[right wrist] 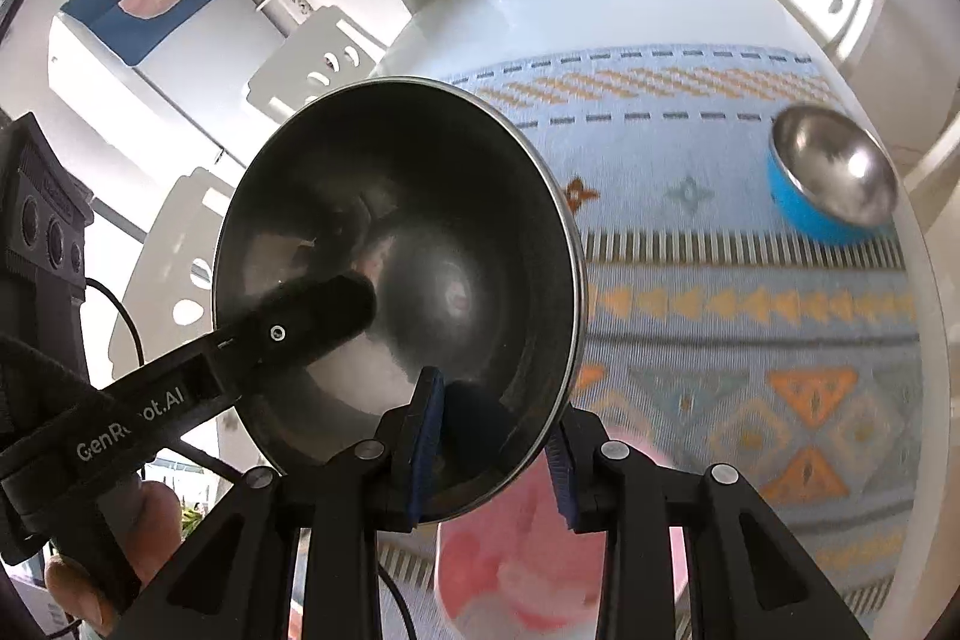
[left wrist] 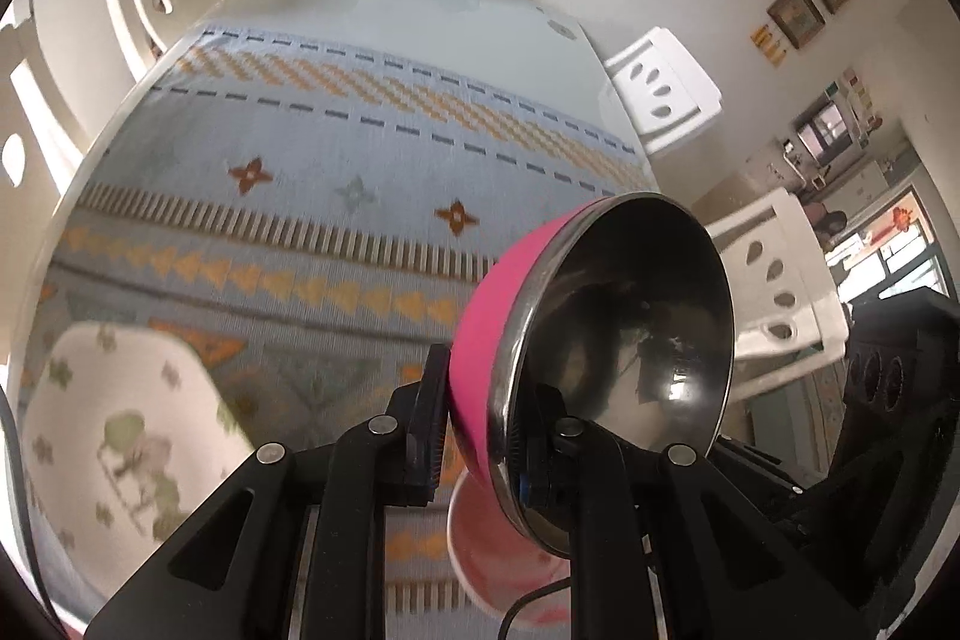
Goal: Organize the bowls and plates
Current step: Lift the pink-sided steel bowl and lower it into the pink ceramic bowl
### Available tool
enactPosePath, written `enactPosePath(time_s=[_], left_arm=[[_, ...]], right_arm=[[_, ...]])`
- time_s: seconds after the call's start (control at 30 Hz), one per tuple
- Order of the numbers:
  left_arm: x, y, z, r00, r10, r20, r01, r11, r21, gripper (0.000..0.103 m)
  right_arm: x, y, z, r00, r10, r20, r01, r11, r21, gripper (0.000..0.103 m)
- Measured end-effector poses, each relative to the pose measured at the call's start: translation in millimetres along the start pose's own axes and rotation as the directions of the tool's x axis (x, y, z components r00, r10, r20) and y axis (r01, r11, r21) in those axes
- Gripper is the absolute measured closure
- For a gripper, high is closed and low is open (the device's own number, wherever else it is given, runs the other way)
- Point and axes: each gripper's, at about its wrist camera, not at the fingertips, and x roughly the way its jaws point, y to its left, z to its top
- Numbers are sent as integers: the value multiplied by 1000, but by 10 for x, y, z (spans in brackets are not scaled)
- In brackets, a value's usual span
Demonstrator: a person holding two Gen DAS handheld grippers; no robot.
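Where both grippers clamp the pink bowl by its rim, lifted and tilted, left gripper and right gripper jaws pinch tight; pink plate beneath blurs on patterned surface; blue bowl apart.

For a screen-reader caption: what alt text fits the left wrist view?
The left gripper pinches the rim of a tilted pink bowl with a steel inside, above a patterned tablecloth. A flowered white plate lies at lower left.

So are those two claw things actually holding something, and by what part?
Both grip one pink steel-lined bowl by its rim: the left gripper and the right gripper each pinch its wall.
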Motion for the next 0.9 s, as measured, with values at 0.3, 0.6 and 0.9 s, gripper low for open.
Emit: enactPosePath(time_s=[0.3, 0.6, 0.9], left_arm=[[18, -58, -570, 996, -14, -92, 17, 1000, 26, 89], [228, -169, -745, 986, -3, -166, 16, 997, 74, 89], [437, -180, -783, 975, 5, -224, 11, 997, 74, 89]], right_arm=[[-12, -125, -571, 997, -21, -76, 28, 995, 96, 71], [14, -298, -785, 991, -51, -122, 72, 982, 176, 71], [113, -475, -858, 986, -35, -165, 74, 970, 232, 71]])
